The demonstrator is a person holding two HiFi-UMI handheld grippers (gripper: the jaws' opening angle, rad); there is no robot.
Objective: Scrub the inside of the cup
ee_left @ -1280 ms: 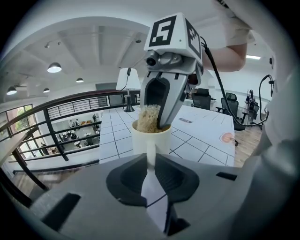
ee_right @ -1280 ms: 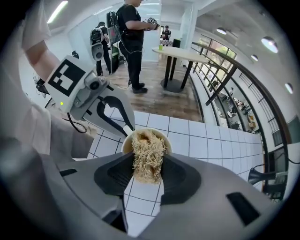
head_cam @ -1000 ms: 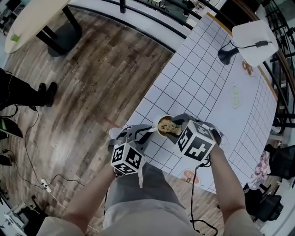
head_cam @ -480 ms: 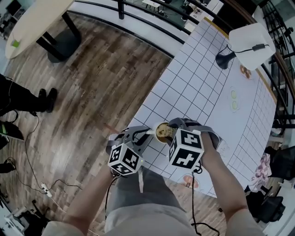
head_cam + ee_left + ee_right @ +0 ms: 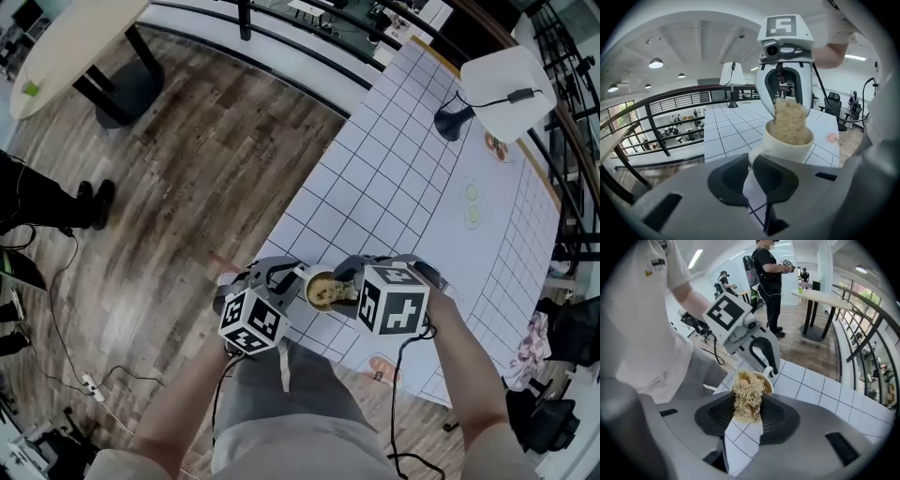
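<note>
A white cup [image 5: 322, 291] hangs over the near edge of the gridded table. My left gripper [image 5: 291, 275] has its pads on the cup's handle [image 5: 753, 155] and its jaws are closing on it. In the left gripper view the cup [image 5: 787, 143] sits just beyond my left gripper [image 5: 752, 171]. My right gripper [image 5: 345, 291] is shut on a tan fibrous scrubber [image 5: 747, 397], whose end is pushed down into the cup [image 5: 767, 380]. The scrubber [image 5: 790, 122] fills the cup's mouth, hiding the inside. My right gripper [image 5: 785, 93] stands above it, fingers pointing down.
The white gridded table [image 5: 394, 178] runs away to the upper right, with a white lamp [image 5: 497, 80] and small round items [image 5: 472, 192] far back. Wooden floor lies left of the table edge. A person's legs [image 5: 42, 192] stand at far left, by a round table [image 5: 66, 37].
Both grippers and the cup have drifted toward me and slightly left, nearer the table's front edge. The right gripper's marker cube has turned as the scrubber works in the cup.
</note>
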